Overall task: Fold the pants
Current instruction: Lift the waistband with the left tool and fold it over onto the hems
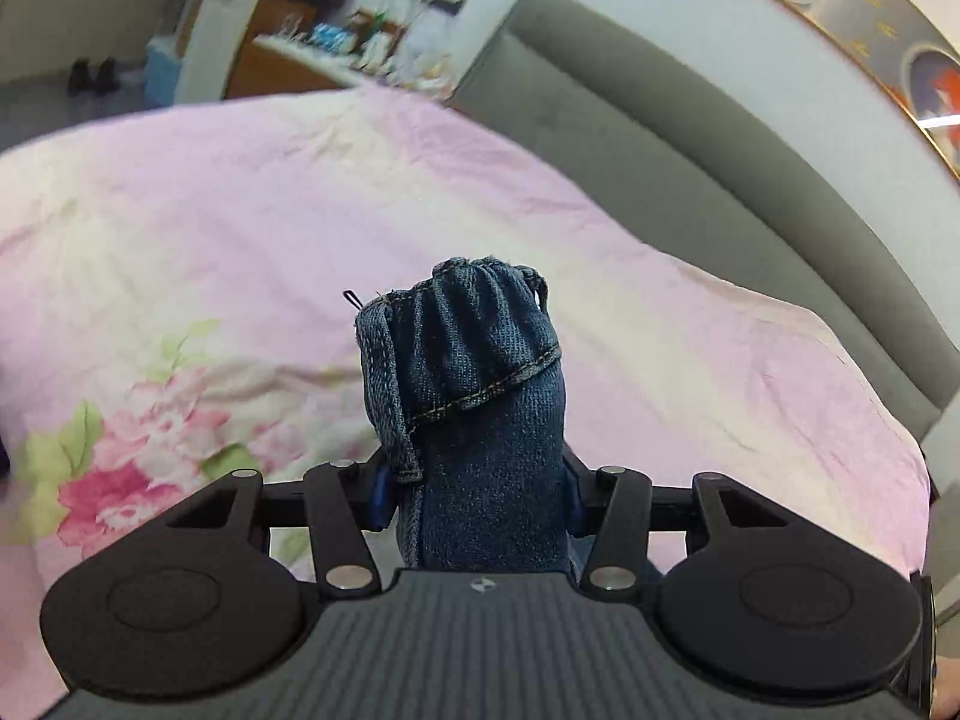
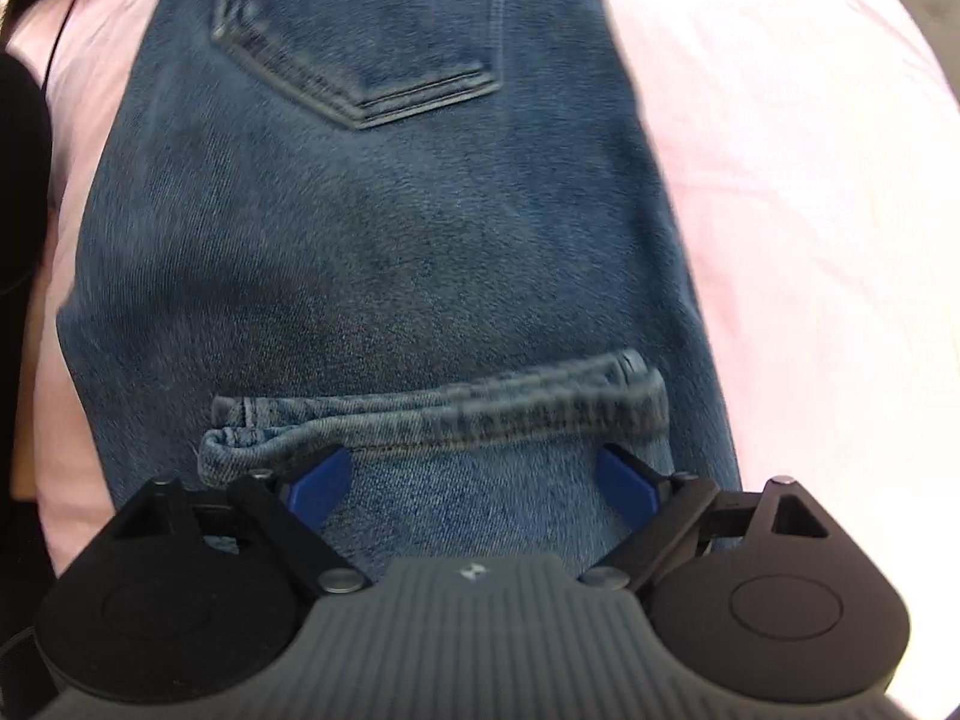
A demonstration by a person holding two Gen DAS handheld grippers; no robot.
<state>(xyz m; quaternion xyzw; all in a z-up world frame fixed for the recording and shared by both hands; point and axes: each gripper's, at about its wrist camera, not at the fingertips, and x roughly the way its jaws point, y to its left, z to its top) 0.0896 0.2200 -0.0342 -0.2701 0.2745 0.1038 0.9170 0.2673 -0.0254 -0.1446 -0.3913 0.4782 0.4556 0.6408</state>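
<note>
Left gripper [image 1: 480, 498] clamped on a bunched wad of blue denim, the pants [image 1: 474, 396], with the blue pads pressing in from either side at a middling opening. Gathered cloth standing up past the fingers, a stitched hem edge curling across it and a loose seam strip hanging down its left side. Held above a bed covered by a pink sheet [image 1: 240, 210], printed with a pink flower and green leaves at near left. Grey padded headboard [image 1: 690, 138] running along the far right of the bed; blurred furniture and clutter in the far left background; a framed picture on the wall at upper right.

Right gripper [image 2: 474, 486] spread wide, pointing steeply down over the pants [image 2: 372, 228]. Blue pads [image 2: 318, 489] set apart on either side of a lighter denim layer, just near of a stitched leg hem [image 2: 444, 414] lying crosswise on the darker denim. Pads not visibly pressing on any cloth; contact with the fabric below cannot be told. Back pocket [image 2: 360, 30] showing at the far end of the denim, seam running down the right side. Pants lying flat lengthwise on the pink sheet [image 2: 810, 180], sheet showing on both sides. Something dark at the left edge, unclear what.
</note>
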